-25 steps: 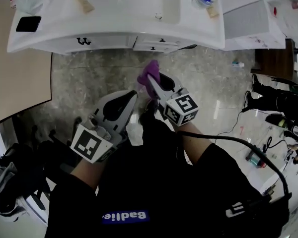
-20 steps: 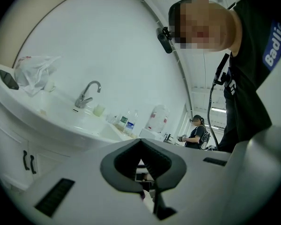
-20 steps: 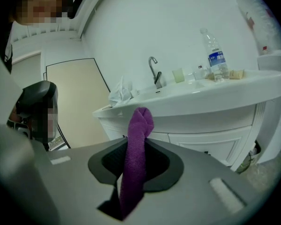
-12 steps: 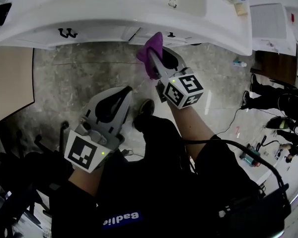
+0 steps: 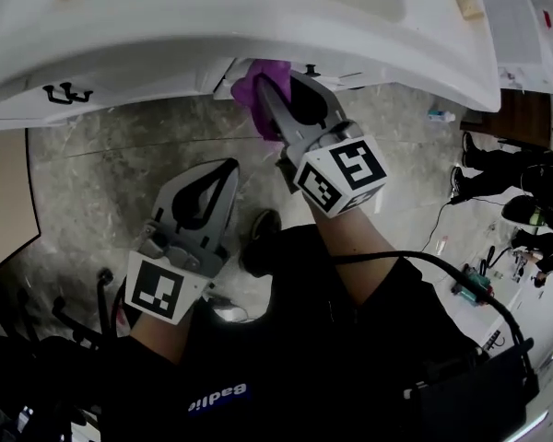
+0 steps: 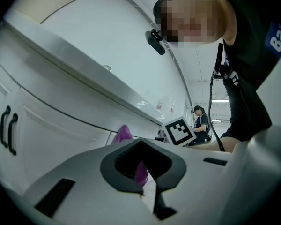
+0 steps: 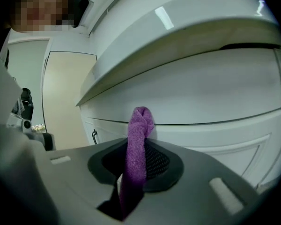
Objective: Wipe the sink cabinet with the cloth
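Because the wipe depends on how the cloth meets the panel, begin at the left end of the white sink cabinet [image 7: 201, 97]. A pair of black curved handles [image 5: 63, 92] sits there on a door, well apart from either tool. Further right and back from the cabinet, the left gripper [image 5: 227, 168] hangs low over the grey stone floor [image 5: 111, 173]. Its jaws are together with nothing between them; the purple seen through its opening is the cloth further off.

Right of that, the purple terry cloth [image 5: 258, 83] is pinched between the closed jaws of the right gripper [image 5: 275, 95], clearly the nearer tool. The cloth's long axis runs along those jaws, and its bunched end pokes out ahead at the upper panel of the cabinet. It looks to be touching that panel, though it may be just short of it. The panel runs long from left to right, so I judge the next stroke should go sideways across it.

The rounded white basin top [image 5: 258, 26] overhangs the cabinet directly above the cloth and limits upward travel. Below the cabinet, a dark shoe [image 5: 258, 238] stands between the two grippers, clear of the stroke.
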### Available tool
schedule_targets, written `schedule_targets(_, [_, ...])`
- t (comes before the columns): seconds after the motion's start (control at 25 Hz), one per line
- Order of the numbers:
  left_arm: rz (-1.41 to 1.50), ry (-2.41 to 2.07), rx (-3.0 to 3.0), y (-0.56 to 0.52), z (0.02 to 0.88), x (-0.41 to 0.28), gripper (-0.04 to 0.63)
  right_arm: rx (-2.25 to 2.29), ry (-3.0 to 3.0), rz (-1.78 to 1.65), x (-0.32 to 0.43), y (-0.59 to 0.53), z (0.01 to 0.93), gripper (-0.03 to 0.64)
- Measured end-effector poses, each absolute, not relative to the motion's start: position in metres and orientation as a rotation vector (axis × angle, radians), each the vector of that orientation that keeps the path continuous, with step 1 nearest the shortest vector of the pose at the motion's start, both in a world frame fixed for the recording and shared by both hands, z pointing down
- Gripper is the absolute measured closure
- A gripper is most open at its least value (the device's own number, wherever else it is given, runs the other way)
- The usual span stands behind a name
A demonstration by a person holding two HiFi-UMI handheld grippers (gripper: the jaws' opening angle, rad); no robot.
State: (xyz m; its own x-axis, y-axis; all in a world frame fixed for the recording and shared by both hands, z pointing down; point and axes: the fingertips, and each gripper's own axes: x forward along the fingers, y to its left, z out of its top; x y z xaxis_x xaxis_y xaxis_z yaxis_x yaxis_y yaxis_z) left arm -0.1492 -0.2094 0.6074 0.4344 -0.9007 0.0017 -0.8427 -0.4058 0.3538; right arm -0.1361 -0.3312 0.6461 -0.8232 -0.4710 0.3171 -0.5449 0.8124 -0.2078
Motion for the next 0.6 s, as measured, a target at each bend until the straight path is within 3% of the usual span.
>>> schedule_targets(0.6, [-0.105,-1.273,2.677,-0.224,0.775,-0.106,0.604,0.817,-2.844,0.141,-0.129,-0.35,0.654,0.545])
